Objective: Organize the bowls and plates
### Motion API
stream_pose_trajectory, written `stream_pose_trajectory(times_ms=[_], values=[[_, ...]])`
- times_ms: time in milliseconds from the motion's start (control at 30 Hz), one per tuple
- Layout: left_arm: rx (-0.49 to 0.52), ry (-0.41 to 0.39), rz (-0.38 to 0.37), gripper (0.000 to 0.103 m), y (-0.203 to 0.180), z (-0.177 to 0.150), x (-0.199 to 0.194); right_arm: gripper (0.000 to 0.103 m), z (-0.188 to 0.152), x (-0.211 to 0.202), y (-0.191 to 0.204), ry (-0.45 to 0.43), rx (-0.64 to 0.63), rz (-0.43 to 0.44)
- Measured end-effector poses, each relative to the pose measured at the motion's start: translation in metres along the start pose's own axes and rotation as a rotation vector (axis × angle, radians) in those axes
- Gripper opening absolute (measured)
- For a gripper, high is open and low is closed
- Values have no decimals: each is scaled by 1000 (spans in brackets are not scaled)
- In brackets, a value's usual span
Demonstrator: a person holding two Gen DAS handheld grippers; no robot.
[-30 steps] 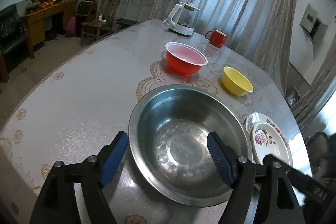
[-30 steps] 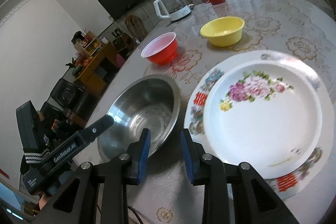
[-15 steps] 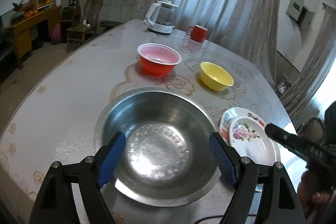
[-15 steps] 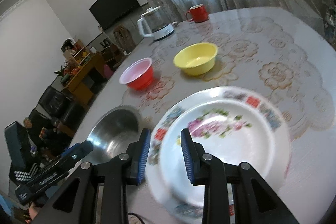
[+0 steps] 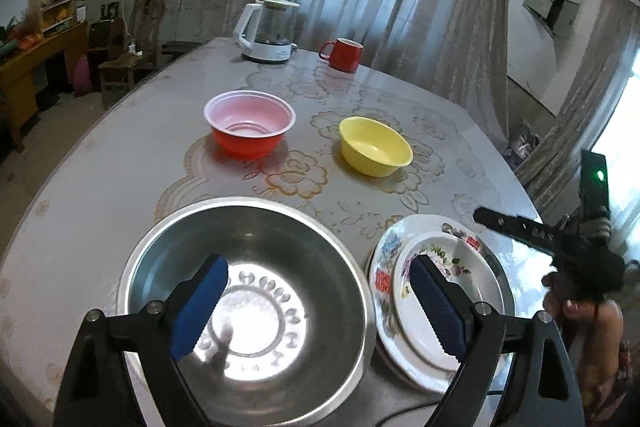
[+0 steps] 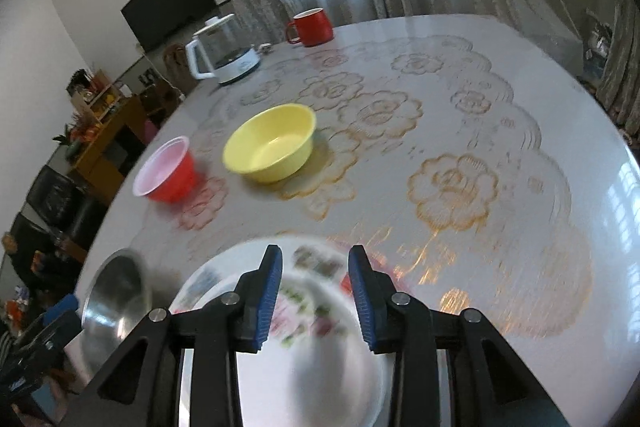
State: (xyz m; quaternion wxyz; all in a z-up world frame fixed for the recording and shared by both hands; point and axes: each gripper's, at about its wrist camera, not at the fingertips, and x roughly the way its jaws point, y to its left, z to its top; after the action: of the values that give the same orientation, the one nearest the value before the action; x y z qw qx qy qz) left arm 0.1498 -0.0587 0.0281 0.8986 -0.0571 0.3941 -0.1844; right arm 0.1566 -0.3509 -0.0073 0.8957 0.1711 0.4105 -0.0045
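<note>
Left wrist view: our left gripper [image 5: 316, 307], fingers widening and empty, hangs above the steel bowl [image 5: 244, 303] beside stacked floral plates [image 5: 444, 303]; right gripper [image 6: 314, 301] opening, empty; we should approach the yellow bowl [image 6: 270, 143] squarely

The left wrist camera looks down along its fingers, close above the steel bowl [image 5: 244, 291] and the plates [image 5: 440, 299]. The right wrist camera looks down over the plates [image 6: 280, 327], further across the table [image 6: 520, 107]. Both views share the yellow bowl [image 5: 376, 146] and red bowl [image 5: 249, 123].
</note>
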Motion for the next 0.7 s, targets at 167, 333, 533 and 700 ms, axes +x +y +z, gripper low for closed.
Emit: stream_pose_trajectory(times_ms=[167, 333, 533, 700], values=[[-8, 14, -8, 97, -5, 14, 11, 41, 25, 24, -8, 35, -20, -23], [-5, 23, -5, 98, -7, 26, 22, 41, 50, 51, -8, 72, -6, 1], [-18, 56, -2, 98, -6, 37, 38, 41, 82, 89, -2, 125, 62, 67], [-11, 61, 10, 98, -8, 56, 49, 41, 100, 125, -5, 189, 160, 97]])
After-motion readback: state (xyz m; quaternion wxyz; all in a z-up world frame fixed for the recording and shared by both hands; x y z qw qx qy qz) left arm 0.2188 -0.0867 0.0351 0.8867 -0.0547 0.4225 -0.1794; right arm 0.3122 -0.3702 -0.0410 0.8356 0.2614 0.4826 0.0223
